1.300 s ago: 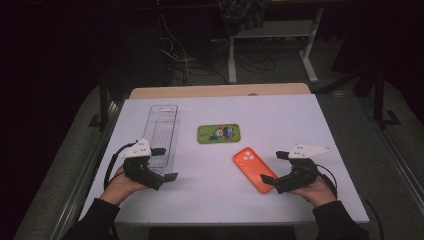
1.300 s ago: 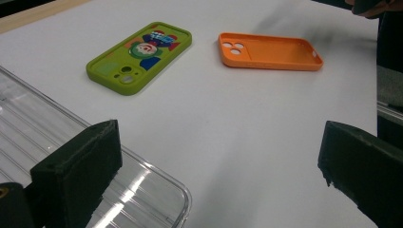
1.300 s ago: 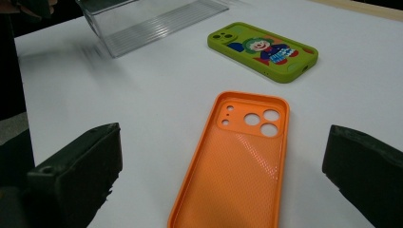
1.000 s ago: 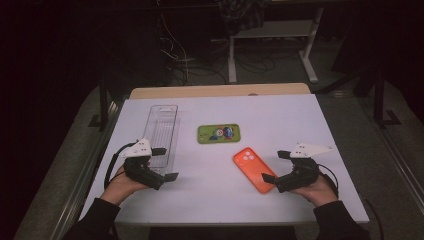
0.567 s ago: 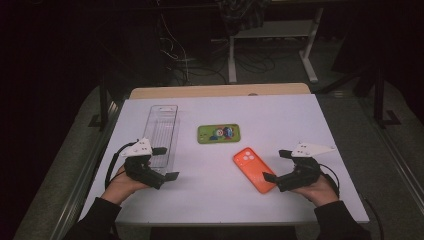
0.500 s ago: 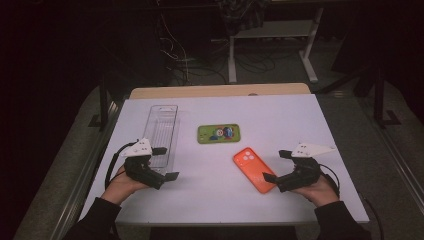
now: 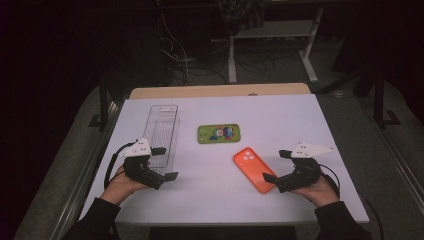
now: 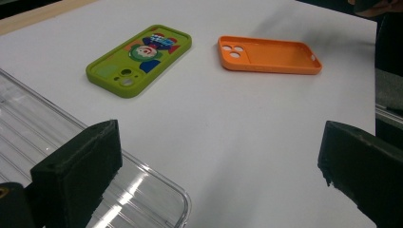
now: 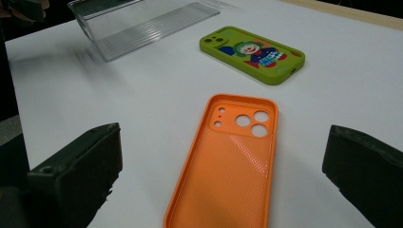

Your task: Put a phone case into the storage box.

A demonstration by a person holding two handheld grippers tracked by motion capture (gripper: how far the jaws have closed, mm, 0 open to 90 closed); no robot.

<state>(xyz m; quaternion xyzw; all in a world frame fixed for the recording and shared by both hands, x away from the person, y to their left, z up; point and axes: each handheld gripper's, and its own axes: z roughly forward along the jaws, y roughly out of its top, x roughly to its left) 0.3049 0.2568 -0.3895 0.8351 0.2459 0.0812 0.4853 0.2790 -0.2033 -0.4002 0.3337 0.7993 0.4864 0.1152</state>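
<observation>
An orange phone case [image 7: 254,169] lies hollow side up on the white table [image 7: 300,120], right of the middle. My right gripper [image 7: 276,166] stands open just right of it, its jaws wide on either side of the case's near end [image 9: 233,166]. A green phone case [image 7: 218,133] with a cartoon clown lies flat farther back. At the left, my left gripper [image 7: 165,163] is open at the near end of a clear plastic tray [image 7: 161,135], one jaw over its corner [image 8: 157,199]. Nothing is between the jaws of either gripper [image 8: 218,161] [image 9: 221,166].
A wooden strip [image 7: 220,91] runs along the table's far edge. Beyond it are a dark floor, cables and a desk frame [image 7: 270,35]. Bare white surface lies between the two hands and behind the green case [image 9: 252,52].
</observation>
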